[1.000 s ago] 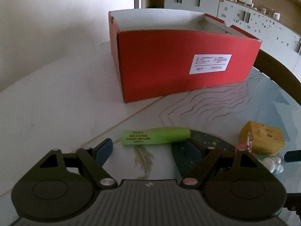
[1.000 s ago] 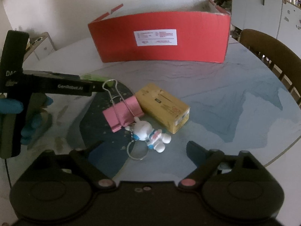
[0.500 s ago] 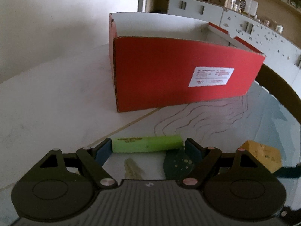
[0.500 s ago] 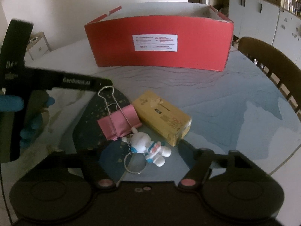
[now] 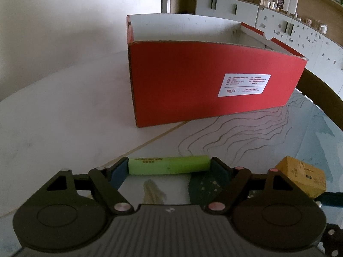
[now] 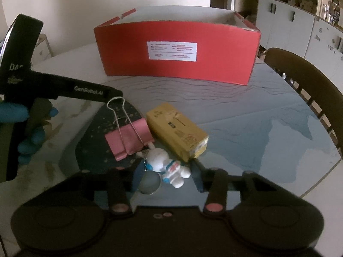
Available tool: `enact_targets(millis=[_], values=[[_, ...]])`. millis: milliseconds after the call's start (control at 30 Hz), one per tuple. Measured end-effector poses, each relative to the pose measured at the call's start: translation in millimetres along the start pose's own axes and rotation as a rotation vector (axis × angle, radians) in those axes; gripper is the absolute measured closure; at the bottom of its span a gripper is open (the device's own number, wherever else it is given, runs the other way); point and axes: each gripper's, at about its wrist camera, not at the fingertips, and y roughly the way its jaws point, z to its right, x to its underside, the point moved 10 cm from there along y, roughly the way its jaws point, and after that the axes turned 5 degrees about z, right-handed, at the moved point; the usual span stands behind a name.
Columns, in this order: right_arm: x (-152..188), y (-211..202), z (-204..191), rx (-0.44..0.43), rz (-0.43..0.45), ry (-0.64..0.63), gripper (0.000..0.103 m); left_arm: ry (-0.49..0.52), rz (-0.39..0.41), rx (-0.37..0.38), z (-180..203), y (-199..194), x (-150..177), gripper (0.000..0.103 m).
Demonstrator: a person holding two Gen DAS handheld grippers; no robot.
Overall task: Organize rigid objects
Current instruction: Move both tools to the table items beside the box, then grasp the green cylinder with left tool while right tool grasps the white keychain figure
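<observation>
A: What do the left tongs (image 5: 169,168) have?
B: The green stick (image 5: 169,168), end to end, in front of the red box (image 5: 205,85).
A: And the right tongs (image 6: 167,175)?
B: Closing around the white toy (image 6: 165,167), by the yellow box (image 6: 178,132).

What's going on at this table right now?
A person is tidying small things, a claw in each hand. The left claw brackets a green cylinder lengthwise, its ends at the pads. The right claw is closing around a white figure keychain that lies between its fingers. A pink binder clip and a yellow carton lie on the table. The open red box stands behind; nothing can be seen in it.
</observation>
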Motion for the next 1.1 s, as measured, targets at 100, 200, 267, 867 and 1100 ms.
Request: enact_targets(millis=[100,200,267,867,1100], values=[[1,-3,2,-0.002,-0.005,0.017,0.057,-0.008,-0.001,-0.003,-2,-4,1,0.021],[3,-6,4,0.003,-0.009,0.031,0.057,-0.024,-0.001,-0.004,-5,-9,2,0.021],[5,-11,5,0.004,-0.006,0.036,0.057,-0.031,-0.001,-0.002,-5,-14,3,0.021],[-22,-87,21,0.008,0.079,0.066,0.057,-0.05,0.011,0.019,19,-91,-19,0.021],[-62,-115,25,0.006,0.123,0.027,0.057,-0.024,0.036,0.035,34,-119,-46,0.021]])
